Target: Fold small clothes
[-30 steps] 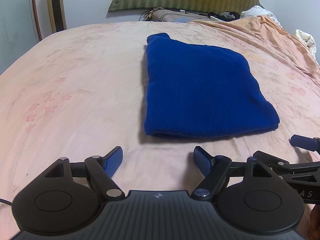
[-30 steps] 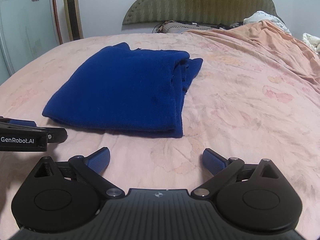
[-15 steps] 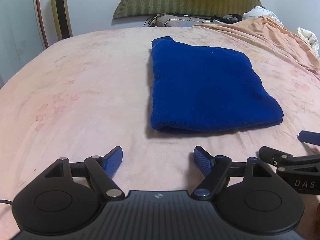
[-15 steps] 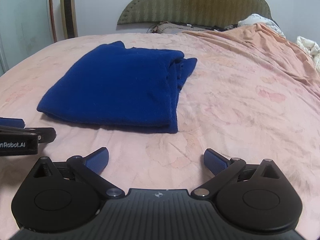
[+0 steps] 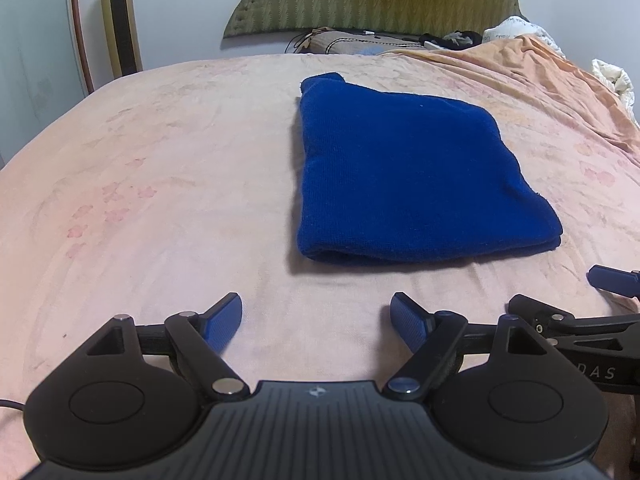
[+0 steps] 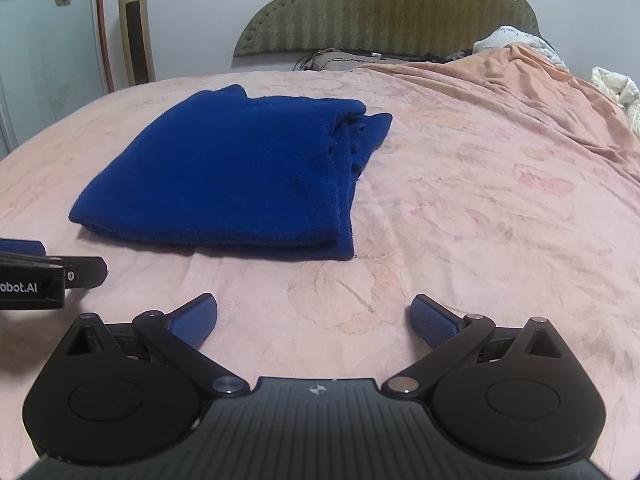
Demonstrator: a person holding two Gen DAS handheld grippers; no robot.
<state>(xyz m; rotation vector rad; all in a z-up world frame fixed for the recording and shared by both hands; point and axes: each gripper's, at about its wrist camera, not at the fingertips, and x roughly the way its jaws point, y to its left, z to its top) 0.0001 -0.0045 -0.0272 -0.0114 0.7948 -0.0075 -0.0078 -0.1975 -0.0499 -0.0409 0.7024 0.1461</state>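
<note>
Sweater (image 6: 224, 176) layered edges visible right wrist only; left: smooth fold.

black gripper bodies, ribbed top, round side discs, silver screws, blue textured fingers (image 5: 224, 322), white lettering

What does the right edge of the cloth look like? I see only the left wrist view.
Observer: In the right wrist view, the cloth shows several loose layers stacked along that edge, and one layer sticks out at the far corner.
Operator: Is the right gripper holding anything?
Observer: No. The right gripper is open and empty, above the bedsheet, short of the cloth.
</note>
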